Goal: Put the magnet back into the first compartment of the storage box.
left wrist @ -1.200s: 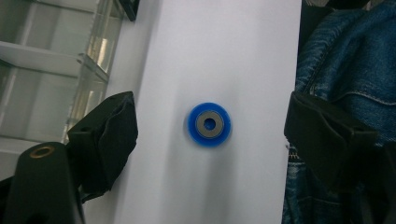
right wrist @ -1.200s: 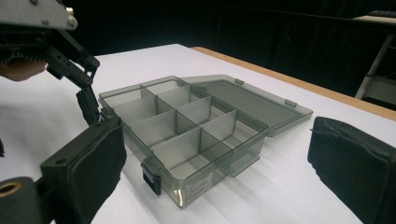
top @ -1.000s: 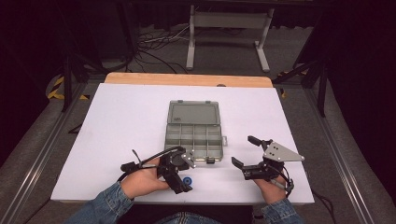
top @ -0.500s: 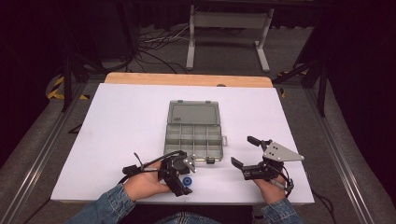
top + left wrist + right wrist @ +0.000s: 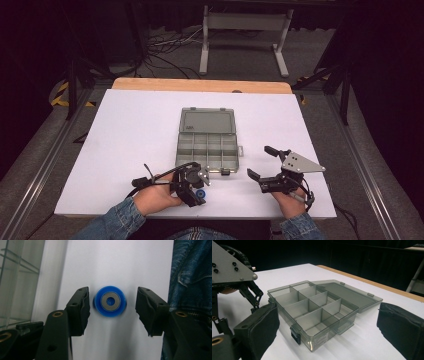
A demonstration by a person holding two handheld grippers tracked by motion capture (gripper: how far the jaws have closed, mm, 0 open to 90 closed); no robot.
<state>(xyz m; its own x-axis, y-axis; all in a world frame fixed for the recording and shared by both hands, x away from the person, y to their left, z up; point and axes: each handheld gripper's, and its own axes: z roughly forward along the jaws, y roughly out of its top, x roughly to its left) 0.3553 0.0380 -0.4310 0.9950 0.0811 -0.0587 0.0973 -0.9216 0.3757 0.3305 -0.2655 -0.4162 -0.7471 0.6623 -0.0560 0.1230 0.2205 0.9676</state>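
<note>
Blue wheel [image 5: 109, 301]: round, grey disc at its centre with a hole through it; I read no writing on it. It lies flat on the white desk [image 5: 130, 135] near the front edge, just short of the box's front left corner, seen in the high view at [image 5: 201, 194].

Left tool [image 5: 111, 307]: I have it over the wheel, one jaw on each side. The jaws have just been closing and stand at a narrow gap; the left pad looks at the rim or just off it, the right pad is apart from it. Nothing held yet.

Box [image 5: 208, 140]: clear grey plastic, lid folded back flat on the desk, compartments in two rows, black latch at the front. A small pale label sits on the front wall [image 5: 322, 340], its print too small for me to read.

Right tool [image 5: 261, 162]: jaws wide, holding nothing, right of the box, well apart from the wheel.

Denim sleeve [image 5: 192, 272]: beside the left tool.
</note>
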